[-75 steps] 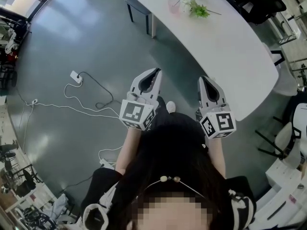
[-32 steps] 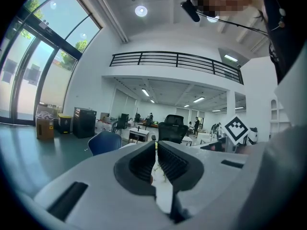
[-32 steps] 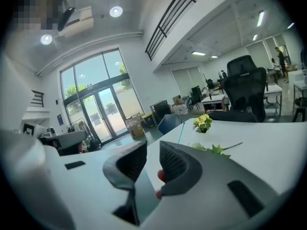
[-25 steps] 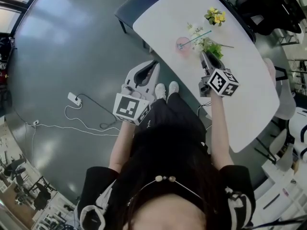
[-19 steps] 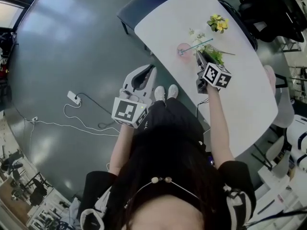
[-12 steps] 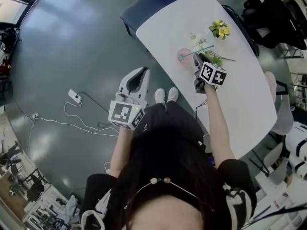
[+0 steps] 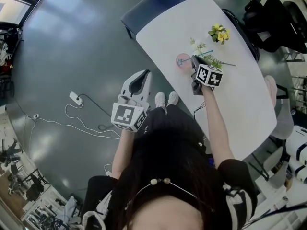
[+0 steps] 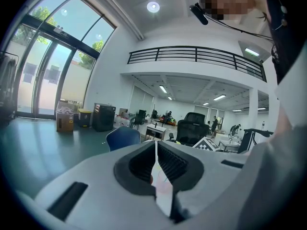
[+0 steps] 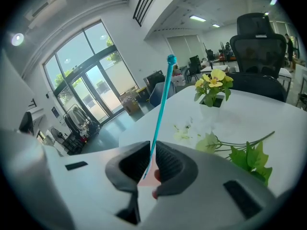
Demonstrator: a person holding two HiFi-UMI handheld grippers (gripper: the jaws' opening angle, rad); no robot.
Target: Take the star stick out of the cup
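A wide hall with a grey-green floor (image 7: pixel 72 42) lies around a white table (image 7: pixel 240 95), on which the pink cup (image 7: pixel 182 60) stands near the edge. From the head view the cup is half covered by the tip of the right gripper (image 9: pixel 152 147), and the star stick (image 9: pixel 160 104) is too thin there to follow. In the right gripper view its lower end is lost behind the jaws, with only a pink patch of cup showing below. A second ago this gripper stood back from the cup with its jaws wide. Now its tip is at the cup, and the jaws have just been closing to a narrow gap, pinching the teal stick, which still stands in the cup. The left gripper (image 8: pixel 156 147) hangs over the floor beside the table as before, its jaws together with nothing between them. Yellow flowers (image 7: pixel 218 33), a white blossom (image 7: pixel 197 45) and a leafy stem (image 9: pixel 249 159) lie just beyond the cup. A cable (image 7: pixel 91 109) trails across the floor.
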